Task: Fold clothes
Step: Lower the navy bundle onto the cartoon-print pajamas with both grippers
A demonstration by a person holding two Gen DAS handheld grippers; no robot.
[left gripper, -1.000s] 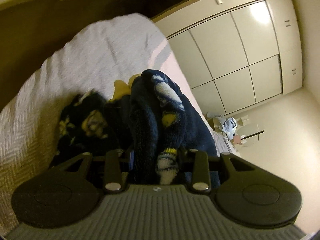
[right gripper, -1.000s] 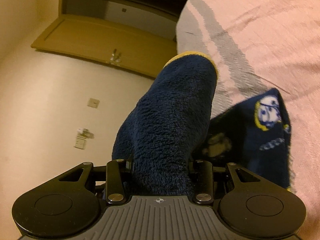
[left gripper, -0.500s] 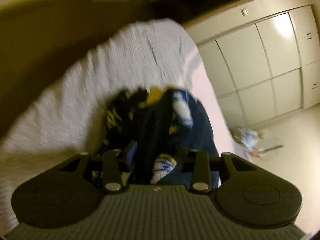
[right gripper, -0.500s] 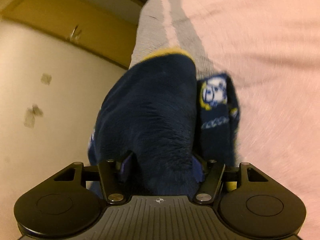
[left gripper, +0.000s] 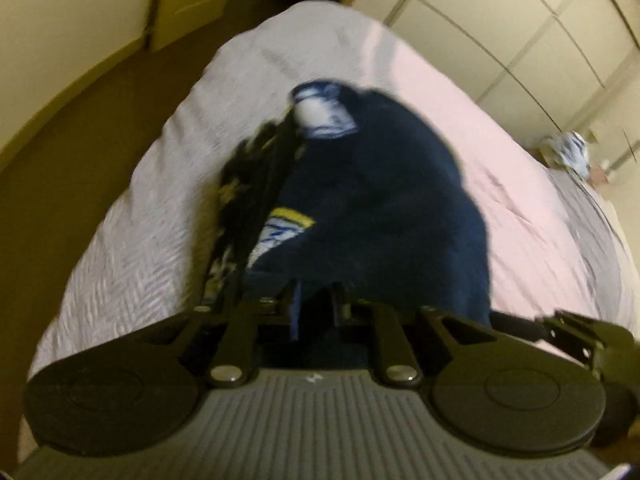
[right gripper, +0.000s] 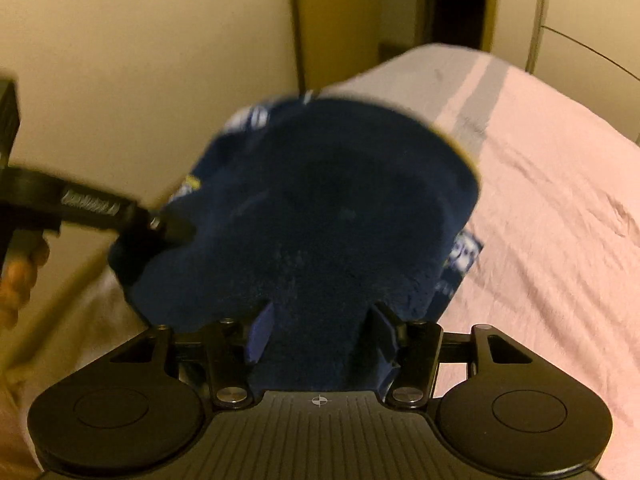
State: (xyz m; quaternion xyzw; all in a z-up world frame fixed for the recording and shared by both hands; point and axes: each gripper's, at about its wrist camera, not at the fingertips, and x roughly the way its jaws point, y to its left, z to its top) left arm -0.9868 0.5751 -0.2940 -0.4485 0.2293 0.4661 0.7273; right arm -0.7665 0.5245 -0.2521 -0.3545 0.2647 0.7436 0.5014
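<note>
Between both closing grippers' jaws, left gripper (left gripper: 316, 312) and right gripper (right gripper: 320, 336), bunches navy fleece garment (right gripper: 320, 216)

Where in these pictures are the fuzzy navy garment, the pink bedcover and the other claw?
fuzzy navy garment (right gripper: 332, 216): right wrist view, middle of its plush dark surface.
pink bedcover (right gripper: 560, 208): right wrist view, bare wrinkled stretch right of the garment.
left claw (right gripper: 176, 232): right wrist view, its tip at the garment's left edge.

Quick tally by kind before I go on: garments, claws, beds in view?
Navy fleece garment: 1, between the jaws of both claws
Claws: 2, left claw closing, right claw closing
Bed: 1, pink cover
Total: 4
</note>
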